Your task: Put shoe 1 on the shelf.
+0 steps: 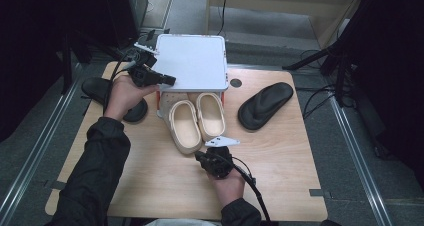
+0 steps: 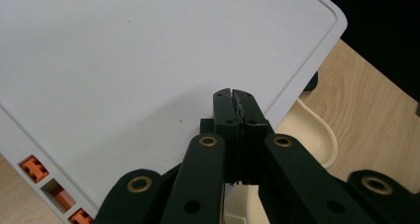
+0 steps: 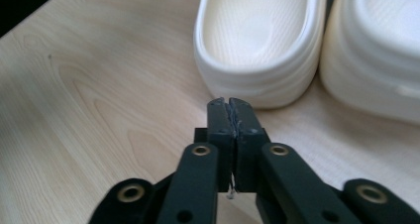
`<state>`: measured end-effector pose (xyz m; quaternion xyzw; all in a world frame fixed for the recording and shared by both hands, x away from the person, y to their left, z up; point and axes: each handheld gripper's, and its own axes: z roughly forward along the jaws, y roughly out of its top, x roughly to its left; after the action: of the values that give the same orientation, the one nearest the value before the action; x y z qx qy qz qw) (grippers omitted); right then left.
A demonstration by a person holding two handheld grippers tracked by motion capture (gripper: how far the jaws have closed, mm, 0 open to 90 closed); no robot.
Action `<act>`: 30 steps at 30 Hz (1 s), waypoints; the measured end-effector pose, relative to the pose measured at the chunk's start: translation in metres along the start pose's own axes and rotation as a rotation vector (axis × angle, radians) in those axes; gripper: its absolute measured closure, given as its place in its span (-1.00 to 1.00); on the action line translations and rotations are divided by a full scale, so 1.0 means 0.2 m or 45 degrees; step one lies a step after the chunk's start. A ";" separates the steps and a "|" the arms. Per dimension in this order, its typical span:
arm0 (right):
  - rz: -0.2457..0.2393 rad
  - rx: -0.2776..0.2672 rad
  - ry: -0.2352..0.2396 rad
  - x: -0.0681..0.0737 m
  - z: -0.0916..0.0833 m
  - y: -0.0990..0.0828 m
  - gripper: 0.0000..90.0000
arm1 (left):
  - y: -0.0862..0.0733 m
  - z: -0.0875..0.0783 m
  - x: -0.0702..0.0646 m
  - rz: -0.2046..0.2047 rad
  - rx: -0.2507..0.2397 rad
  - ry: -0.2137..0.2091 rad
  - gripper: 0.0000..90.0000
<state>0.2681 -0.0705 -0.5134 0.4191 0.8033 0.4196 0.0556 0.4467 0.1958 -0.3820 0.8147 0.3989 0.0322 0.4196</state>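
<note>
Two cream slippers (image 1: 196, 120) are lying side by side on the wooden table (image 1: 280, 176), toes under the white box lid (image 1: 192, 61). Right gripper (image 3: 231, 103) is sitting just short of the left slipper's heel (image 3: 260, 92), jaws fully closed on nothing. Left gripper (image 2: 233, 94) is hovering over the lid, jaws likewise closed and empty.

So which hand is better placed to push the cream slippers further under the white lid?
Probably the right. Its tongs are shut and sit just short of the heel of the nearer cream slipper, pointing at it. The left tongs, also shut, rest at the white lid, apparently holding it up.
</note>
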 end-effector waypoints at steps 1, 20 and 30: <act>0.009 0.012 0.009 0.00 0.01 -0.01 1.00 | 0.00 0.00 0.00 0.003 0.001 0.000 1.00; 0.005 0.053 0.009 -0.02 0.11 0.05 1.00 | 0.00 0.00 0.00 0.006 0.002 0.003 1.00; 0.005 0.051 0.031 0.02 0.14 0.11 1.00 | 0.00 0.00 0.00 0.004 0.002 0.001 1.00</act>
<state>0.2920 -0.0441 -0.5158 0.4165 0.8114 0.4085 0.0365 0.4467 0.1958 -0.3818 0.8158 0.3976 0.0327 0.4187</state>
